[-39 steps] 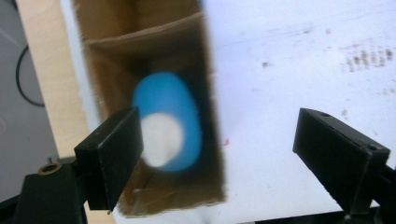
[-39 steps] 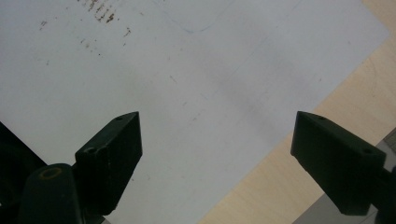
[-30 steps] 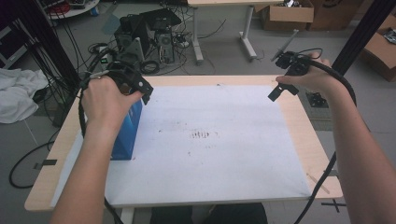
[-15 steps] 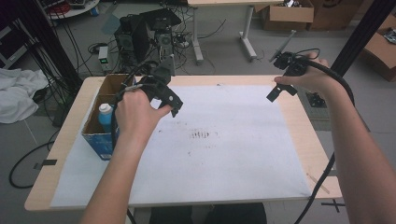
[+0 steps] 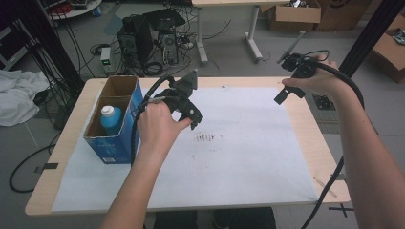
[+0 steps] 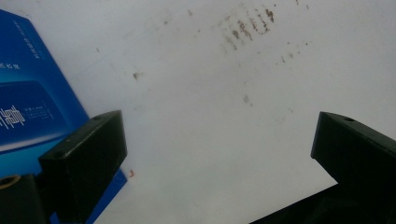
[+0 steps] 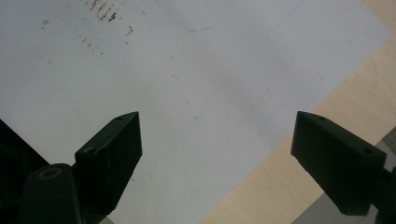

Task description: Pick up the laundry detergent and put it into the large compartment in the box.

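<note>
The left gripper (image 5: 193, 119), jaws just spread and empty, hung above the paper, the blue box (image 5: 117, 126) close to its left with its long side running away from the person. The right gripper (image 5: 286, 93), also spread, probably idle, was far off.

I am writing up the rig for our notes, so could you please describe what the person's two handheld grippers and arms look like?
Both grippers are black. The left gripper carries a grey three-cornered plate on top and trails a black cable. The right gripper trails a thicker black cable along the forearm. In the gripper views, each has two blocky black jaws with small screw holes. Both forearms are bare, with no sleeves in view.
</note>
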The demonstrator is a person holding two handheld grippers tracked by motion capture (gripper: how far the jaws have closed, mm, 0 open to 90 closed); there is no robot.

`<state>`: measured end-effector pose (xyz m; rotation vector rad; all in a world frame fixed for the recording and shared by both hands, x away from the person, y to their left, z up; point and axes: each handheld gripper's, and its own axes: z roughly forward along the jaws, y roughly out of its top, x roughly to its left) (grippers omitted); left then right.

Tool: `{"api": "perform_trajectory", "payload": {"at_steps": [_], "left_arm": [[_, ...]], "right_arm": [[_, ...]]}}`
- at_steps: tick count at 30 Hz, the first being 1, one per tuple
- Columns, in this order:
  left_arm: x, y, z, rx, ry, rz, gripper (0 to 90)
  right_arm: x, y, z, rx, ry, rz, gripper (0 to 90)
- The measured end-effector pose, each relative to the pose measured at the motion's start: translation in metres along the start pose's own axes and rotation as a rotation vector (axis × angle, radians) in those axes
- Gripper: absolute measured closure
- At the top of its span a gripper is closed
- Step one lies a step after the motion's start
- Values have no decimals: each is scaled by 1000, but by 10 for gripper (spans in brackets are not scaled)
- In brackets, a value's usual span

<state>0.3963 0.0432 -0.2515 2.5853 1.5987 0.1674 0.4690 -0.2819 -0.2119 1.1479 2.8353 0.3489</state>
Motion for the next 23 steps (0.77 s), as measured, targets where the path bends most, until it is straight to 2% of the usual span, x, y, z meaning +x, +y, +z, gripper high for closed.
{"api": "perform_trajectory", "payload": {"at_steps": [8, 23], "left_arm": [[-5, 3, 3, 8, 0, 15, 38], [-5, 2, 0, 4, 0, 10, 39]], "right_arm": [[1, 2, 1, 0, 2, -7, 165], [2, 2, 1, 2, 3, -7, 165]]}}
